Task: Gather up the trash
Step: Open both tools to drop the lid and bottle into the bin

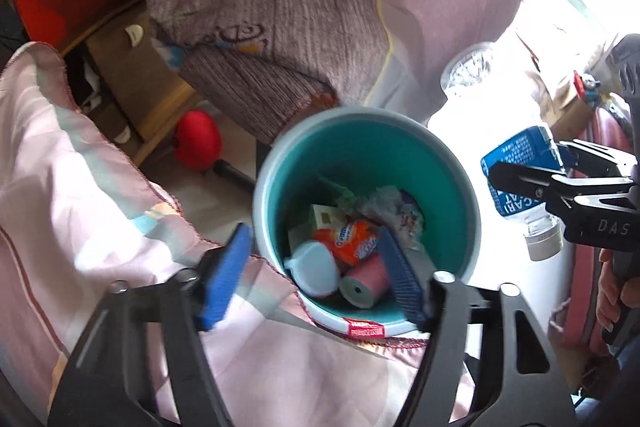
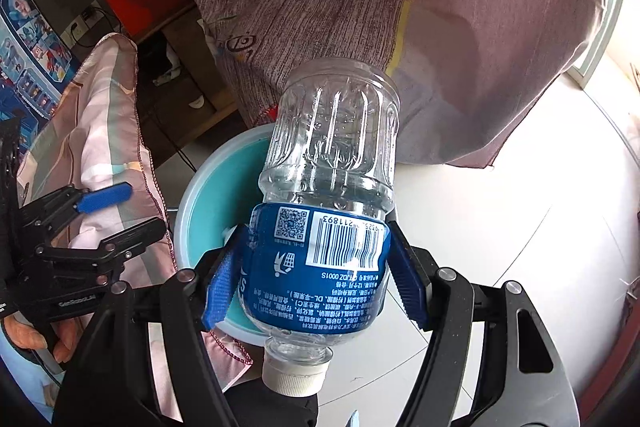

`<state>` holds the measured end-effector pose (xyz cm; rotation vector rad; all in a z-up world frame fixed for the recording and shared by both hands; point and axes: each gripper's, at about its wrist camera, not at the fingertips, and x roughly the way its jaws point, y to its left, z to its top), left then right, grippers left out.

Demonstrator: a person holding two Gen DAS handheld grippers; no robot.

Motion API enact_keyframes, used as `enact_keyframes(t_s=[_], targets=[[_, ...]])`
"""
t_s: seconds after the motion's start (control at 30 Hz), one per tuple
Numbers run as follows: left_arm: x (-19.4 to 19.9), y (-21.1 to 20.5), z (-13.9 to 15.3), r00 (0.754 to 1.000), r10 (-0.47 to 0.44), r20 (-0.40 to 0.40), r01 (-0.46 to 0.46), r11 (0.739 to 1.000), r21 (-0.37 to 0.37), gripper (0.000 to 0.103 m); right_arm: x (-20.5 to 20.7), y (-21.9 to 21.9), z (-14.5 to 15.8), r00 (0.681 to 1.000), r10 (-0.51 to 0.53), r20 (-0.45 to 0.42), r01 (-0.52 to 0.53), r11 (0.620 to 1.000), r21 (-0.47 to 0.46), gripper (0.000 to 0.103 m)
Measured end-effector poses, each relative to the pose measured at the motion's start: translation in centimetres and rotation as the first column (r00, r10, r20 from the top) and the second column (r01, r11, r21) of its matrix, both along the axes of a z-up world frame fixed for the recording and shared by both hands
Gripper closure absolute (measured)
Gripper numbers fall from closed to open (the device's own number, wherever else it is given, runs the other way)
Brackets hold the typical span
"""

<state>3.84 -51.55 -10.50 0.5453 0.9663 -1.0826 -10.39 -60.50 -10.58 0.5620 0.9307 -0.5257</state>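
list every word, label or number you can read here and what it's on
"DAS": side of the right claw, cut off by the frame edge.
"GenRobot.AI": body of the left claw.
"211893": barcode digits, upside down, on the bottle label.
"0001S": end of a code below that barcode.
Bottle small print, orange packet and red tag on the bin rim: too blurred.

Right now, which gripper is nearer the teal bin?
Left. The left gripper hangs open directly over the teal bin's rim; the right gripper, clamping the plastic bottle, sits off to its side.
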Motion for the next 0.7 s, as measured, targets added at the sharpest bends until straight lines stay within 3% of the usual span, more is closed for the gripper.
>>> enact_keyframes(t_s=[0.2, 0.7], targets=[[0.7, 1.9, 1.3, 0.999, 0.046, 0.019, -0.045, 0.999, -0.027, 0.011, 0.8, 0.4, 0.1, 1.000, 0.016, 0.004, -0.016, 1.000, 0.004, 0.038], [1.0, 5.1, 2.9, 0.995, 0.101, 0.024, -0.099, 0.993, -0.066, 0.009, 2.7, 2.5, 0.9, 0.996, 0.083, -0.012, -0.083, 0.996, 0.010, 0.037]])
